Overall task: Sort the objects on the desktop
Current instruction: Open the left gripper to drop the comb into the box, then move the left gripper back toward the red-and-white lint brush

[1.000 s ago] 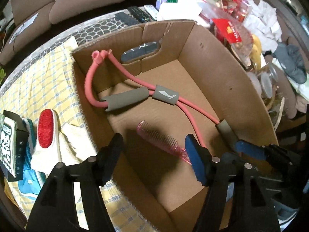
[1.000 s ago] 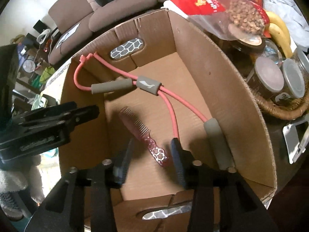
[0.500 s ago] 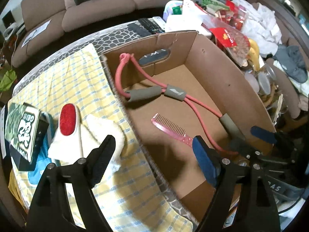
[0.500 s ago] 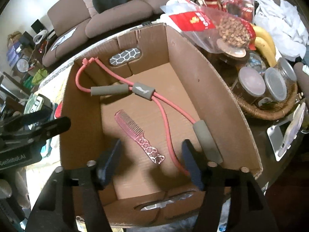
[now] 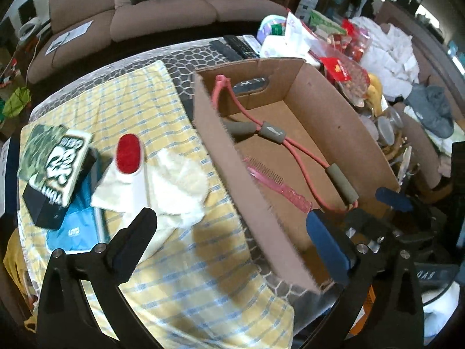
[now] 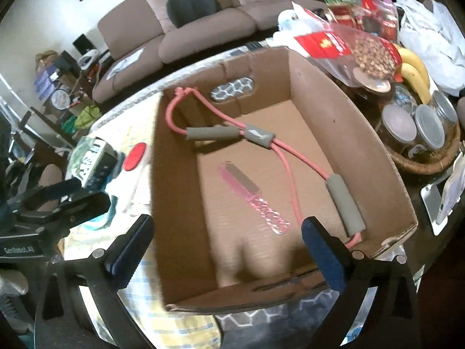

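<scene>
**A:** Inside the cardboard box, what's actually lying there?

**B:** A pink comb flat on the floor of the box, teeth end toward the far wall. Just beside it is a pink resistance band with grey foam handles; one loop climbs the far-left corner and pokes over the rim, the other handle sits by the near-right corner. From the left wrist view the same comb lies near the box's left wall.

**A:** And outside the box?

**B:** To its left, on a yellow checked cloth, there's a white lint brush with a red pad, resting on a cream towel. Further left a camo-print box sits on a black box, with something blue underneath.

**A:** The grippers?

**B:** The left gripper has its fingers spread wide, nothing between them, straddling the box's left wall from above. The right gripper is spread wide too, holding nothing, above the near end of the box.

**A:** Past the box on the right?

**B:** Clutter: a bag of nuts, bananas, lidded jars in a wicker basket
</scene>
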The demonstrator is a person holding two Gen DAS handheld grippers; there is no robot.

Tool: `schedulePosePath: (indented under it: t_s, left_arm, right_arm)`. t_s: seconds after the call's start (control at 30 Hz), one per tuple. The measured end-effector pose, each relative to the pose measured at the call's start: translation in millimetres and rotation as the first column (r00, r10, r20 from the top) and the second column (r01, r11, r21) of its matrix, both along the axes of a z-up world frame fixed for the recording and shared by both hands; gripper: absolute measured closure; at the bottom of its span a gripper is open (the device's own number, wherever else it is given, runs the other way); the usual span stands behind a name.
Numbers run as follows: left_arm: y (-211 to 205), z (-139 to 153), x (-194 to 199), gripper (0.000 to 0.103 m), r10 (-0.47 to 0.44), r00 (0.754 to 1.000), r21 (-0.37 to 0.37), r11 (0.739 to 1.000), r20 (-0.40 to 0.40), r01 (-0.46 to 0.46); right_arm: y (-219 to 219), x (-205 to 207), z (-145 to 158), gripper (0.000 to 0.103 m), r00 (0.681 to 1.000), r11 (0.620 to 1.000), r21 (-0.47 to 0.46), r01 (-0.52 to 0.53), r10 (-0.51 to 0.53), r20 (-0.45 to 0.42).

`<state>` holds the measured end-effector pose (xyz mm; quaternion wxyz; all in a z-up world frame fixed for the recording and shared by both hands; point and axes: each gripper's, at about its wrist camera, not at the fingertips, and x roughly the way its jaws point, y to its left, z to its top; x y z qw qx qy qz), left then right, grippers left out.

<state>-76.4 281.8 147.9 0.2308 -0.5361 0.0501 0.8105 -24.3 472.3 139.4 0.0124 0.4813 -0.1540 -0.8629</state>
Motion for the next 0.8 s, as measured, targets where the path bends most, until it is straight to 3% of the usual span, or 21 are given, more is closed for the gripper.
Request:
schedulePosePath:
  t_s: [0.2,0.4,0.6,0.7,0.8]
  left_arm:
    - [-58.8,14.5,15.2,0.0,-0.002,1.0,-0.005,1.0,-0.031,0.002]
    - [-142.5,15.0,19.6,0.0,0.082,0.994,-0.032,0.996,-0.07,-0.084]
    - [-213.9,-2.0,16.4,0.0,0.17,0.984,-0.003,0.985,-0.05,-0.171]
    - [-229.6,-11.3,18.3,0.0,0.168,0.984,0.005,0.986,-0.056,-0.168]
    - [-234.8,-24.8,20.4,0.002,0.167,0.984,0.012,0.986,-0.055,-0.167]
  right_arm:
    - [-30.0,7.5,26.3,0.0,0.992,0.991,-0.12,-0.058,0.044,-0.115]
    - [-96.4,6.5,52.7,0.0,0.965,0.99,0.027,-0.141,0.144,-0.217]
    - [-159.3,-7.5,45.5,0.0,0.951,0.969,0.115,-0.219,0.239,-0.197]
    - [-179.2,-15.1,32.6,0.001,0.95,0.964,0.121,-0.235,0.255,-0.18]
    - [-197.8,-25.1,16.9,0.008,0.951,0.96,0.124,-0.252,0.269,-0.15]
